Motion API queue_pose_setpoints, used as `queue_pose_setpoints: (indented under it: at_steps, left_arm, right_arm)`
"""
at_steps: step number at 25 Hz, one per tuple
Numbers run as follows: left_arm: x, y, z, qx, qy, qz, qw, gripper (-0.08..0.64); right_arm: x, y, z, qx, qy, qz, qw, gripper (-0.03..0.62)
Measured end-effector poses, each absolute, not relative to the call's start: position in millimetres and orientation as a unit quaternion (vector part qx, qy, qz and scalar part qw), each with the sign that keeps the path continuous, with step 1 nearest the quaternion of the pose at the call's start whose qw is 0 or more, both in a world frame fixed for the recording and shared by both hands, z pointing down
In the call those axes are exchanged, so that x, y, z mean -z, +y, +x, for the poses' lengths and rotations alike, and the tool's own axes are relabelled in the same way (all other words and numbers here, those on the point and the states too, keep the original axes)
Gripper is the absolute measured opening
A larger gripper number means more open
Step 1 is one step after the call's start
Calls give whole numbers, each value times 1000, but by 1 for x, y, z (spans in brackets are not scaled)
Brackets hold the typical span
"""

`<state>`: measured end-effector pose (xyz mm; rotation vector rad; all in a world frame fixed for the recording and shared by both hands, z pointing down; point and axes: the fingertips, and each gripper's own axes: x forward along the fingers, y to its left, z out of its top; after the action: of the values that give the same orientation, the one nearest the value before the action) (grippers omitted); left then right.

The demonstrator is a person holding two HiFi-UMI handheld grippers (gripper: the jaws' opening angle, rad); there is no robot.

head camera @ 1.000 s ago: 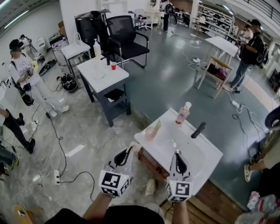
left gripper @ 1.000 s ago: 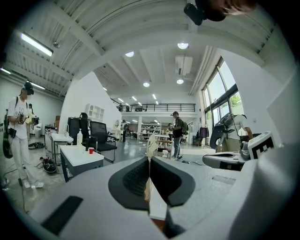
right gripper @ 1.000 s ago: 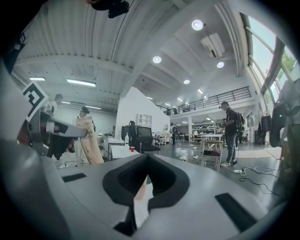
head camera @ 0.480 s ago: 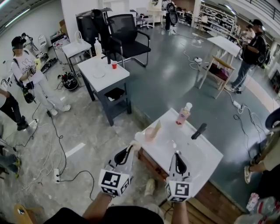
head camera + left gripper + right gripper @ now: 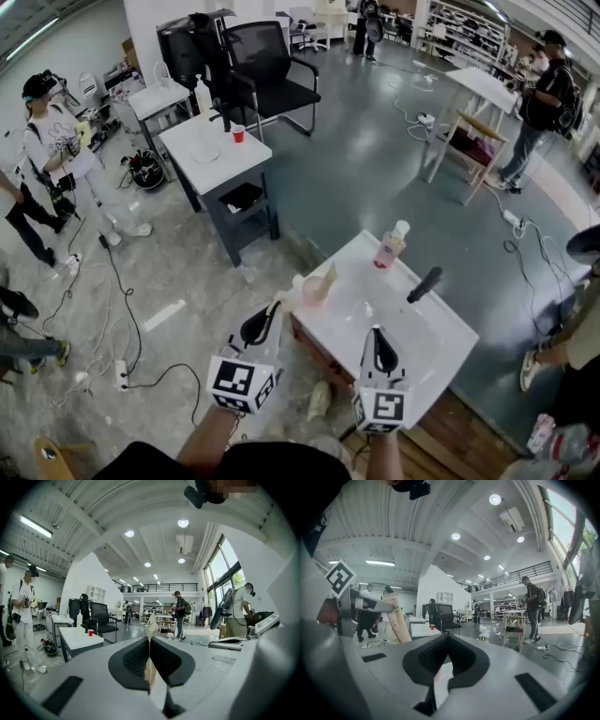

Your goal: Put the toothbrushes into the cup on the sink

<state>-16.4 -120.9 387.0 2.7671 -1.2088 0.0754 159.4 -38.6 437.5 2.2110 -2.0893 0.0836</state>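
head view: cup (image 5: 316, 290) stands on the sink's (image 5: 441, 345) near-left corner, just ahead and right of the left gripper (image 5: 275, 309), the nearer one.
left gripper view: jaws clamped on a toothbrush (image 5: 151, 623), long axis upright.
right gripper view: right gripper (image 5: 446, 641) closed, nothing sure between the jaws.

Left gripper (image 5: 273, 307) has crept forward a bit, so its tips now sit nearer the translucent peach plastic cup (image 5: 316, 291) at the corner of the white rectangular sink (image 5: 445, 333). At the left edge, the person in dark trousers (image 5: 26, 217) has walked toward the top of the view. The person in the white T-shirt and black cap (image 5: 54, 141) has shifted slightly too.
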Motion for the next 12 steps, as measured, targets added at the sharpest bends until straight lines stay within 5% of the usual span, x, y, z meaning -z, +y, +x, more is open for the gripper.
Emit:
queue_pose_setpoints:
  at_steps: [12]
  left_arm:
    - [-403,-160,21,-46,-410,907,81,6]
  right_arm:
    - [-454,-78,189,-47,-701,709,60,-2]
